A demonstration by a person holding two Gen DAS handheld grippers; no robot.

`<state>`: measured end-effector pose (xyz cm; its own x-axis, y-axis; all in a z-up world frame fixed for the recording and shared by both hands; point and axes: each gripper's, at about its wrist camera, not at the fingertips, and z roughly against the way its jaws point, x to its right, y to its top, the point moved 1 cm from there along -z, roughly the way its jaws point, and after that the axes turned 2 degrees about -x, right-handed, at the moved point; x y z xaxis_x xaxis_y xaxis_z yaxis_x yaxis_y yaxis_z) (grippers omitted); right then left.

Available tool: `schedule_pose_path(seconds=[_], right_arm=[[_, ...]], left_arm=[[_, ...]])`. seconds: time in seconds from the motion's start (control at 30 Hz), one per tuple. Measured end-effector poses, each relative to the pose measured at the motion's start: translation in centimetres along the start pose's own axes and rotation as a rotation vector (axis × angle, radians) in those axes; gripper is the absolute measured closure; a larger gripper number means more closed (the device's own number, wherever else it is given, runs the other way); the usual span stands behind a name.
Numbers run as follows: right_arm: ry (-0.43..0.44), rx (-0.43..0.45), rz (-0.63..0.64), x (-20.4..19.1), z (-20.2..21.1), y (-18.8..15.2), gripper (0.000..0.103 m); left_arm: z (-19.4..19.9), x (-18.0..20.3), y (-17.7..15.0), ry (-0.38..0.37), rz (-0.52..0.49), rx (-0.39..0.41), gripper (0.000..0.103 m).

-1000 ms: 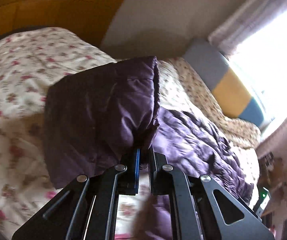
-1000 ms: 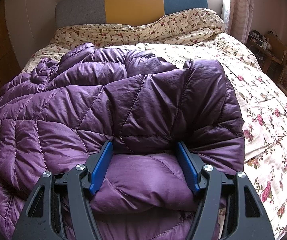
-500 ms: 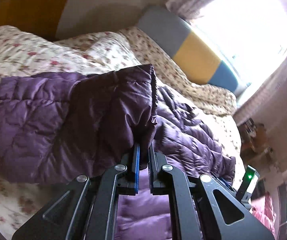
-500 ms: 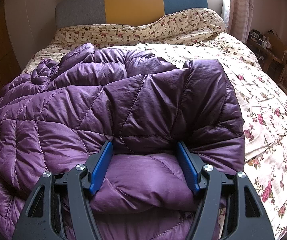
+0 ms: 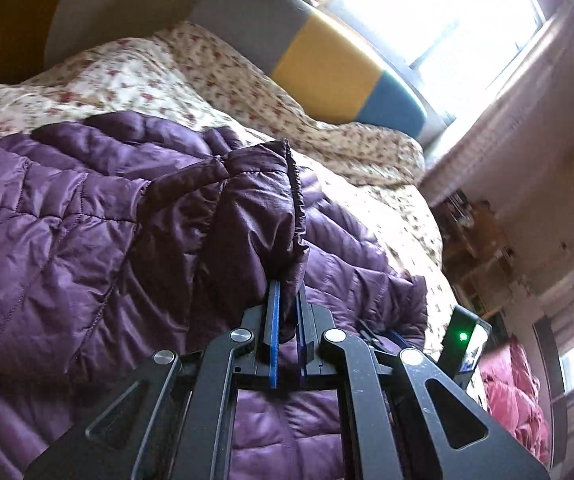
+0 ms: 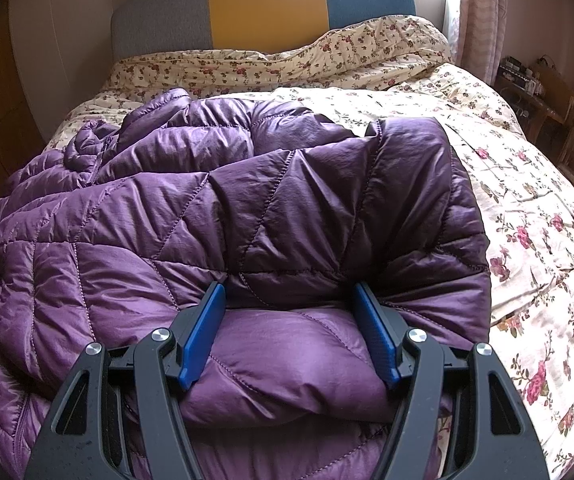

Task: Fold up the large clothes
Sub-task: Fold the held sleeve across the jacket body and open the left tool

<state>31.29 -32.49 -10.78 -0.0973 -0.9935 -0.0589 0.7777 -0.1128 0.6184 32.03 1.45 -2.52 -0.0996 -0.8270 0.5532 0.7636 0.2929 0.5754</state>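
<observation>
**Sleeve Swung Across Jacket by Left Tongs**

Swung inward over the last second: sleeve (image 5: pixel 247 216), carried from above the floral bedding to a place above the jacket's own quilted body. Unchanged on the right side, same view, same press.

Spread across the bed (image 6: pixel 527 200), on the flowered duvet, with the striped headboard (image 6: pixel 267 8) beyond: purple quilted jacket (image 6: pixel 247 208), the task's thing, lying mostly flat. Already doubled over at its right edge, a thick fold rolled inward there, presumably the first side of the fold. Kept on the bed rather than lifted whole, probably because a garment this bulky and slippery folds more easily against a soft surface.

Raised above that body in the left view: the sleeve, hanging from its gathered cuff, free of the layers beneath. Held high, most likely, so as to clear the puffy quilting and land straight rather than drag.

Clenched on the cuff end of the sleeve: left tongs (image 5: pixel 287 304), blue pads nearly together with dark fabric pinched between. Gripped at the very end, seemingly, for control over the full length.

Spread wide, gripping nothing: right tongs (image 6: pixel 291 320), pads resting apart on the folded edge, a bulge of fabric between them. Placed so, by appearance, to pin the finished fold against springing back while the sleeve crossed.
</observation>
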Motion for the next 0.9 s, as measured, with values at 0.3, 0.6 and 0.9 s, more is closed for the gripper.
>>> schedule_pose_path(seconds=[0.3,0.6,0.9], right_arm=[[0.006,0.001,-0.003,-0.1,0.0,0.1,0.037],[0.018,0.003,-0.013,-0.7,0.0,0.4,0.036],[0.018,0.003,-0.013,-0.4,0.0,0.3,0.036]], left_arm=[[-2.7,3.3,-0.8,-0.121,-0.066,-0.064,0.096],[-5.5,6.2,-1.9,-0.231,-0.123,-0.148,0.096],[-4.0,5.0,-1.5,-0.236,-0.085,-0.124,0.063]])
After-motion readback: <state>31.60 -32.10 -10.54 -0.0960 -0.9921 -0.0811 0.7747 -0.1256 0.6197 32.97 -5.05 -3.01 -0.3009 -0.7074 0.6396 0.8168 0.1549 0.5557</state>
